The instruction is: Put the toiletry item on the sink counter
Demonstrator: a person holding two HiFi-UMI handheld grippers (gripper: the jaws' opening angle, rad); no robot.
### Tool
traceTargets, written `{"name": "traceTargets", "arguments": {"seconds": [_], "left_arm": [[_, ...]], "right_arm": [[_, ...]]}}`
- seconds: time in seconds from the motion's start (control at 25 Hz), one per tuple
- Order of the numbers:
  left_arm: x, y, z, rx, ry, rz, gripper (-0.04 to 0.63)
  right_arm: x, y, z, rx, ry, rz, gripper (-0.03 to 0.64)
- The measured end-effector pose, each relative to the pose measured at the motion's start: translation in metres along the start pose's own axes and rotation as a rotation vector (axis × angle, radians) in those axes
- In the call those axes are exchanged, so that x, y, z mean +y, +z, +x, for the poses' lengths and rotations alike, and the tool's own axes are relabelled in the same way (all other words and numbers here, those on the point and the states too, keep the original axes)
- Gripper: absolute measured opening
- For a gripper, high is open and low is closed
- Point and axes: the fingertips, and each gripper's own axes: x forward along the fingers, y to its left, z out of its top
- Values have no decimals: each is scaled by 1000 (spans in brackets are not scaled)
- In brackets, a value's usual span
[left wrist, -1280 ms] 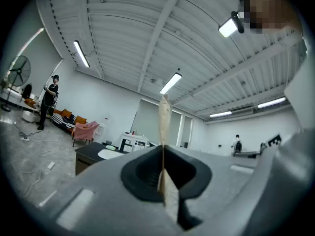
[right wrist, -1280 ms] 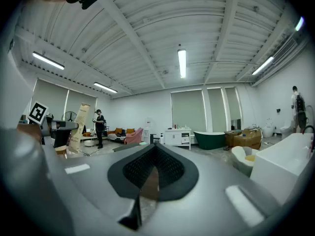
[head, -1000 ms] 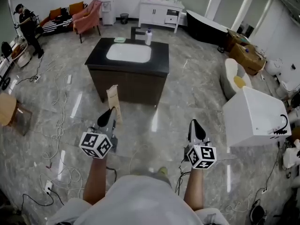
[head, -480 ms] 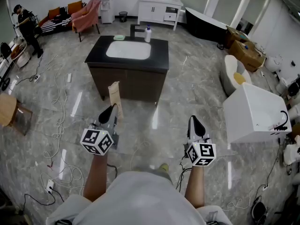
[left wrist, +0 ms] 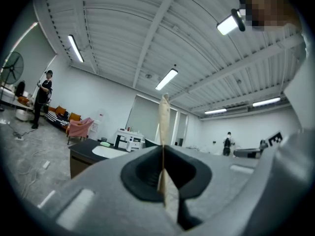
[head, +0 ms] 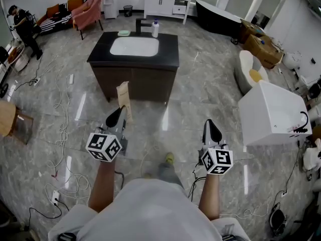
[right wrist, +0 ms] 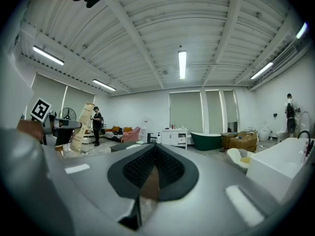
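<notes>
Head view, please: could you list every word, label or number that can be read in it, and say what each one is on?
Packet in the left hand-held gripper: print runs down it, too small to read.
Marker cubes: black-and-white square patterns only, no letters or numbers.
Bottle on the counter: no label can be made out.
No text in this view is legible.

Head view: from above, steeply downward, far from the black-topped sink counter (head: pixel 169 51). Left and right gripper views: low, tilted upward along their own jaws; all three share that distant counter.
</notes>
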Motion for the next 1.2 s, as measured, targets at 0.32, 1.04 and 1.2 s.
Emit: {"name": "traceTargets", "arguments": {"seconds": [0.32, 1.04, 1.2], "left_arm": [[5, -13, 49, 39, -1, 1, 0], [22, -25, 234, 89, 40, 35, 0], [11, -23, 276, 93, 47, 46, 0]], "right_arm": [[-35, -11, 40, 17, -35, 37, 3], [-156, -14, 195, 20, 9, 92, 3], [-187, -9, 225, 14, 33, 108, 3]]}}
